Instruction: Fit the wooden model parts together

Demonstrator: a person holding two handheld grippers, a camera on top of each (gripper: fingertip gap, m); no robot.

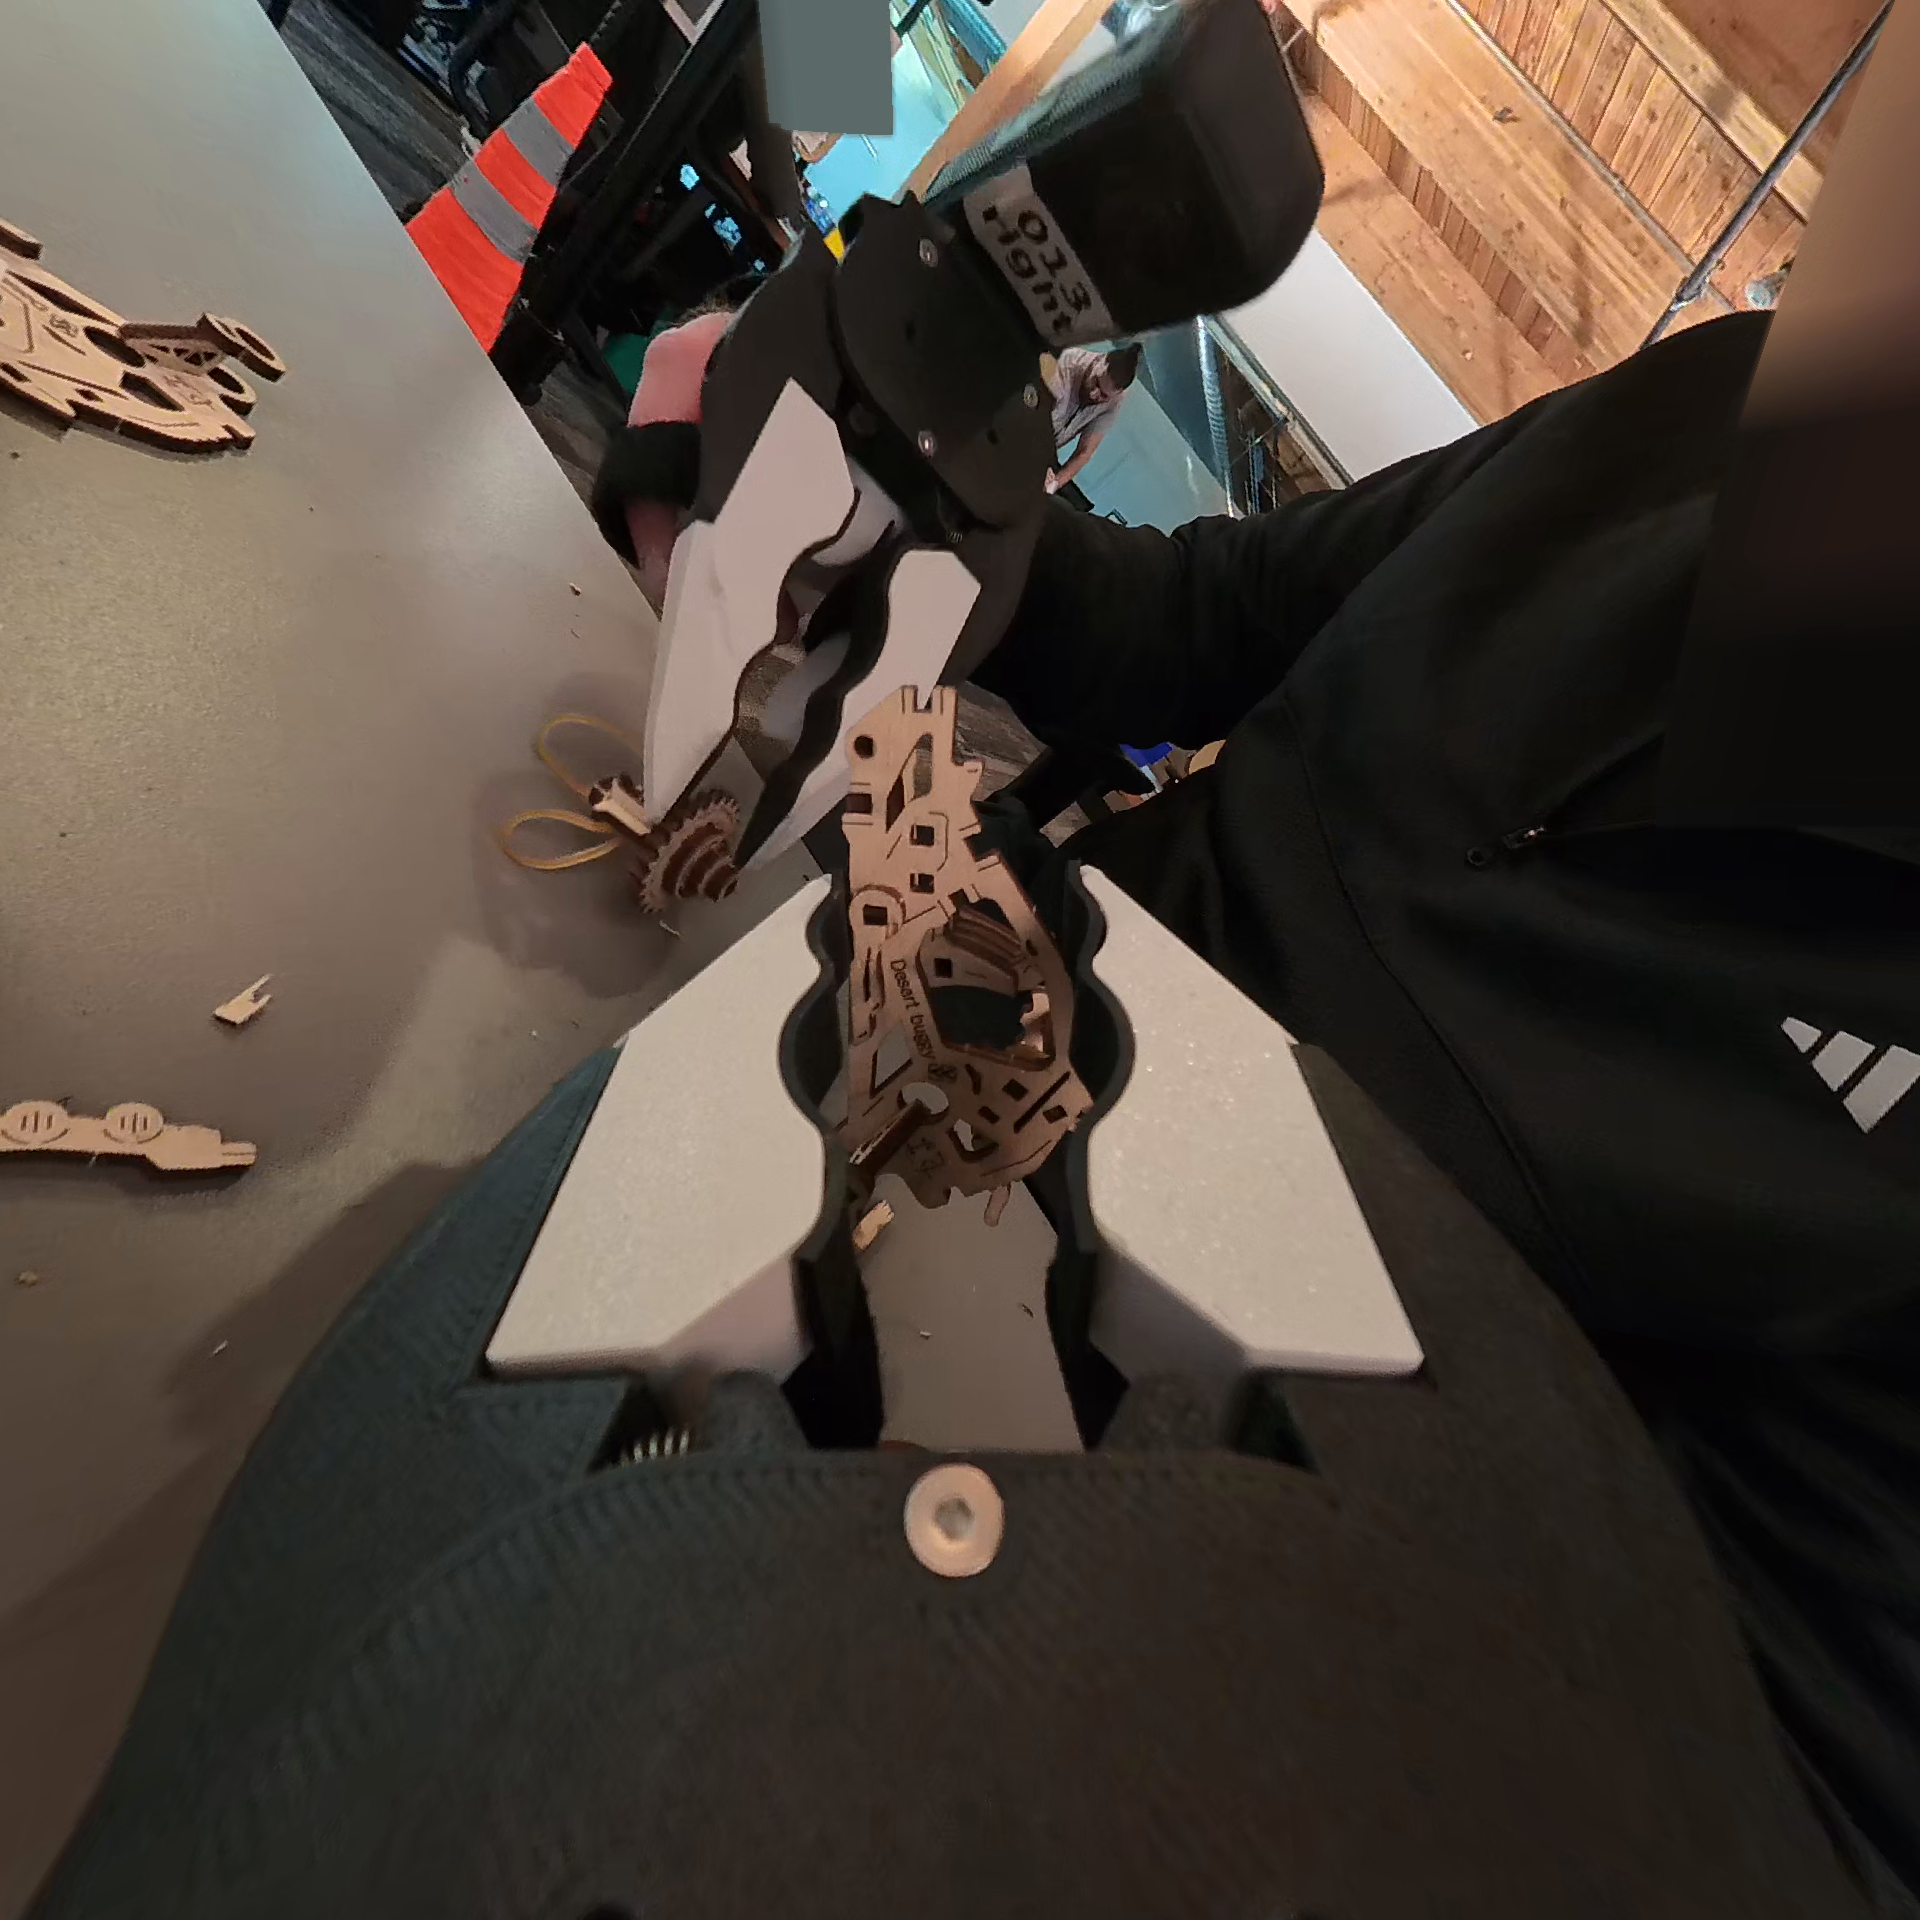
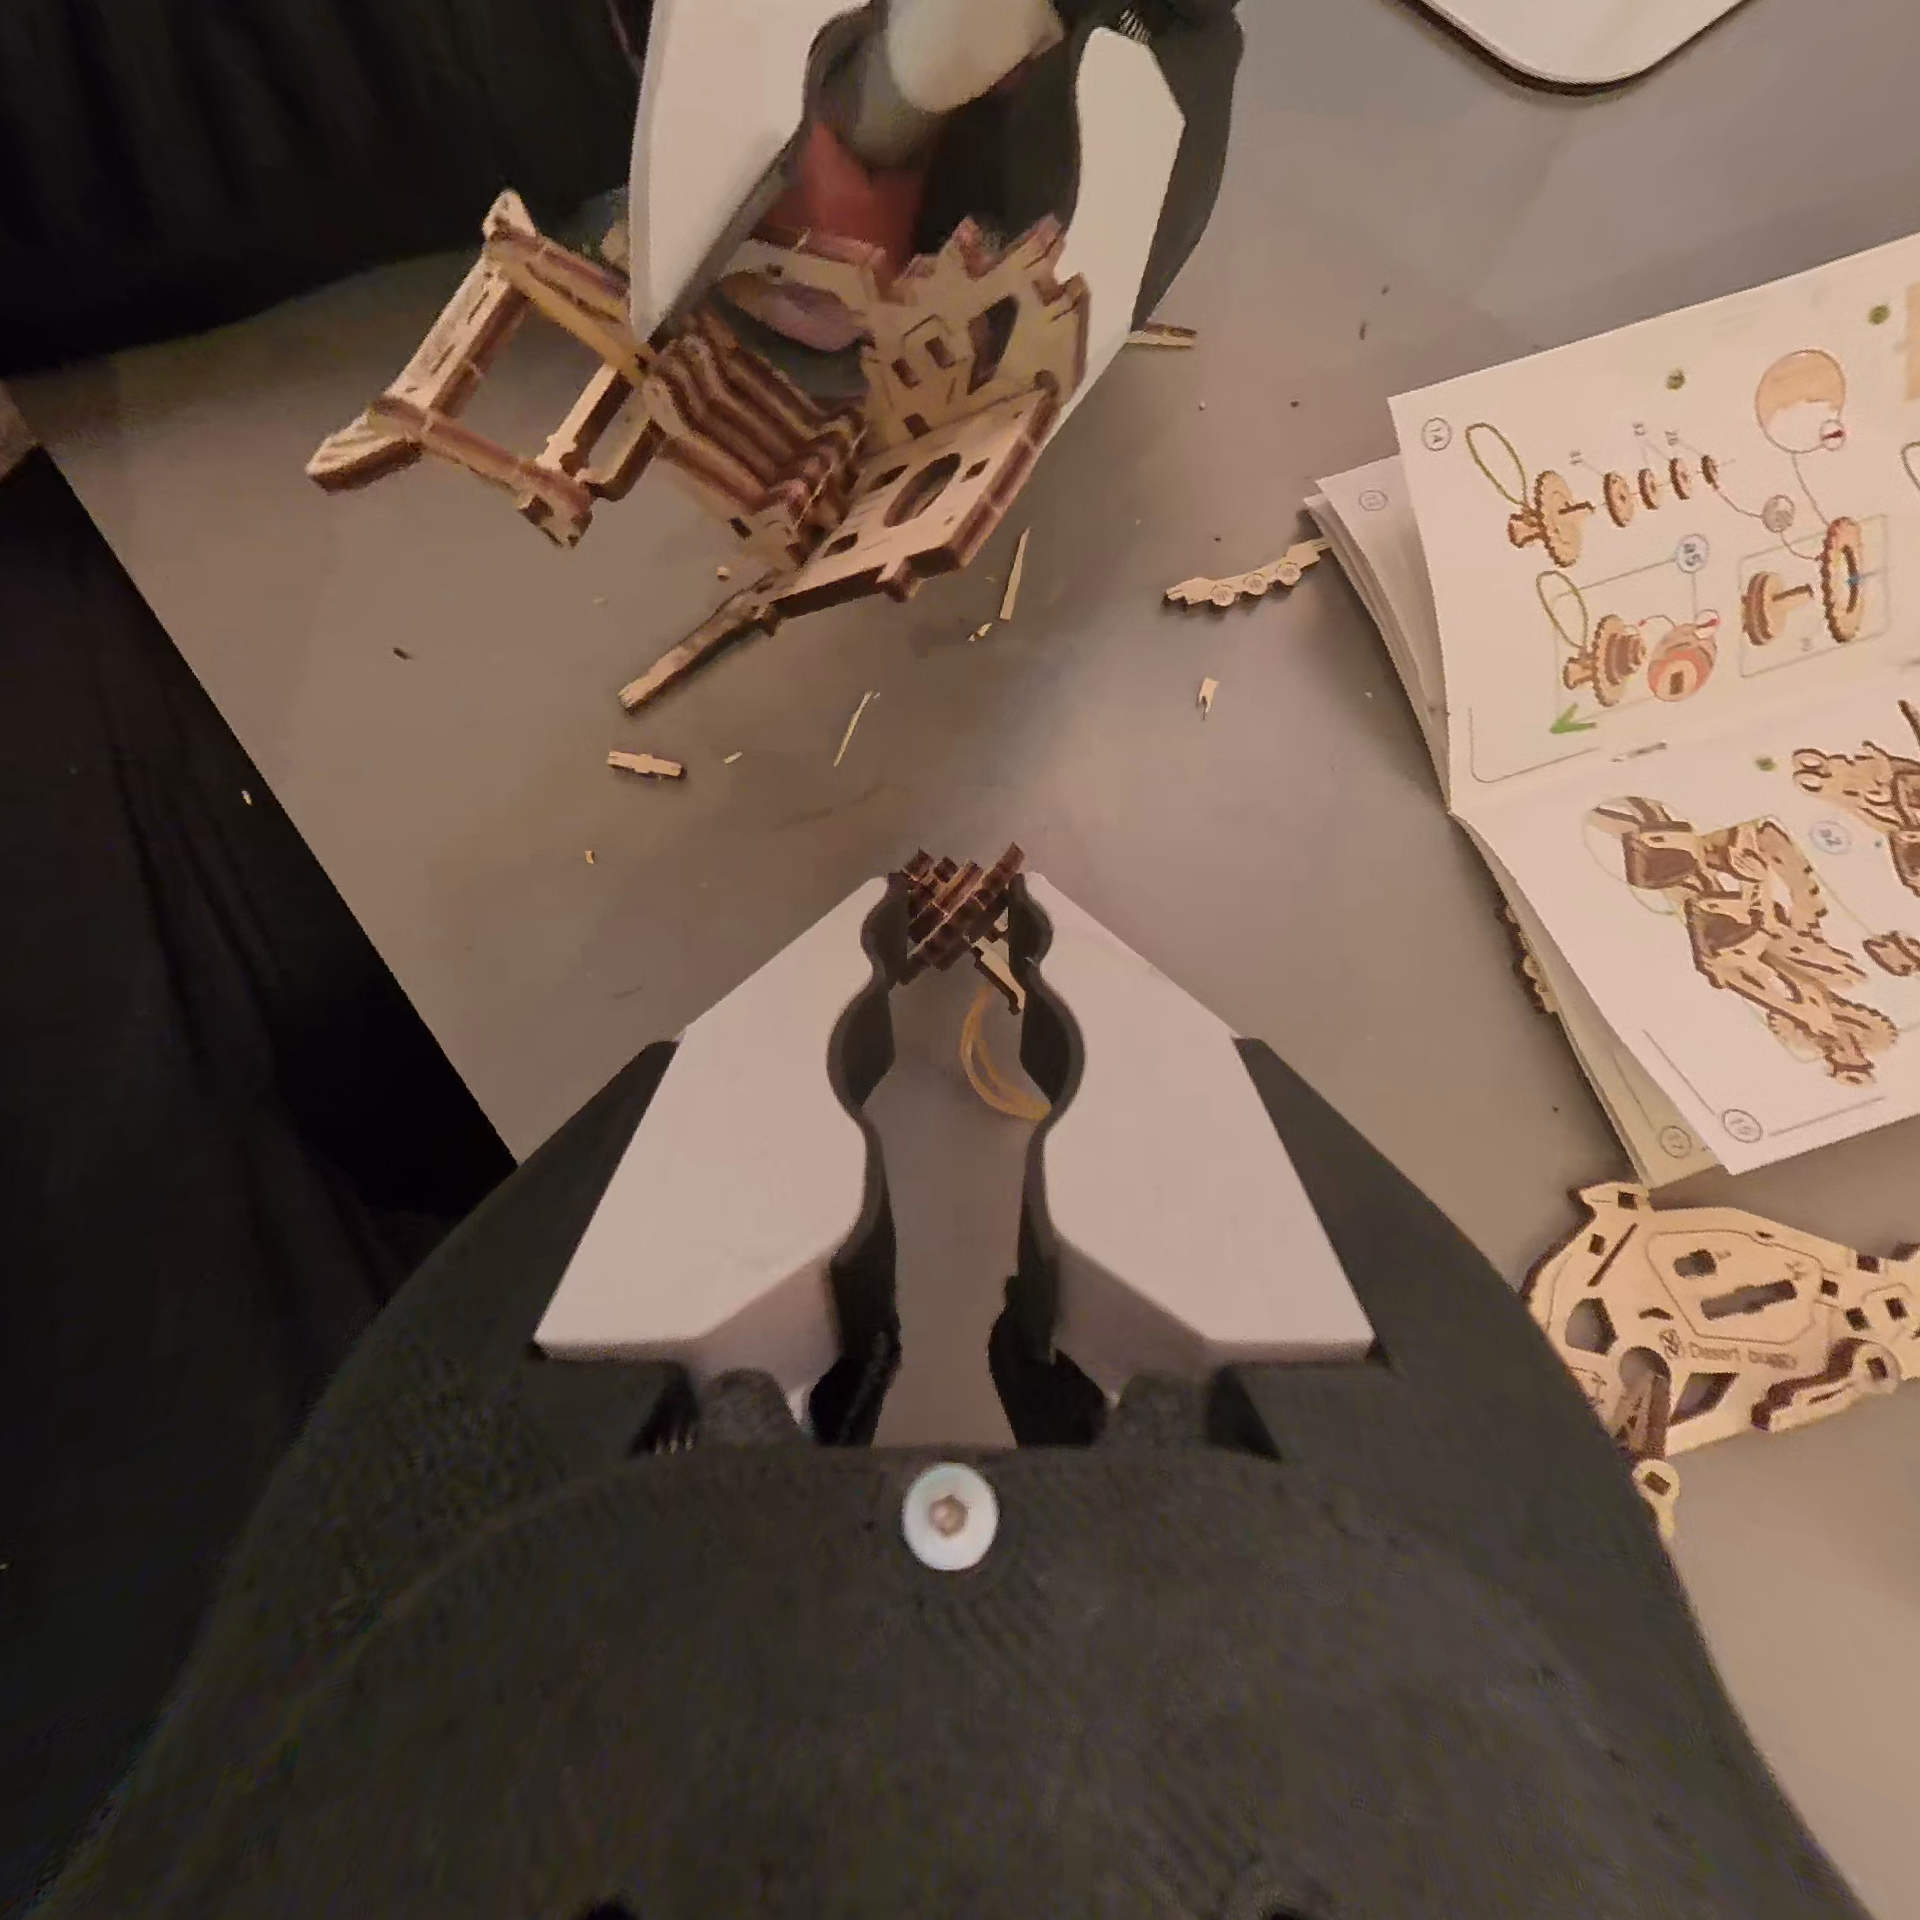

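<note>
My left gripper (image 1: 951,1039) is clamped on the half-built wooden chassis (image 1: 951,997), fingers pressed onto its flat side plate. I'm holding it up off the grey table (image 1: 260,727), prob. so the open side faces the other tool & a part can go in w/o the table blocking. In the right wrist view the chassis (image 2: 727,447) hangs tilted above the table, ladder-like frame sticking out to one side, ribbed block in the middle, slotted plates w/ dark laser-cut edges.

My right gripper (image 2: 956,914) pinches the gear cluster (image 2: 956,909) at the very fingertips: small stacked toothed wheels on a short axle, dark brown edges. A yellow rubber band (image 2: 992,1060) trails from it back between the fingers; in the left wrist view its loops (image 1: 566,795) lie on the table, so the gear (image 1: 691,852) looks low, at or just above the surface; can't tell if it's touching. Tip grip leaves most of the gear exposed, which I'd want for seating it in a slot.

Gear & chassis are near but apart; not yet joined. Instruction booklet (image 2: 1662,727) lies open to my right, w/ a loose body panel (image 2: 1714,1340) just beside it. More flat parts (image 1: 125,343) sit farther off on the table, plus wood slivers.
</note>
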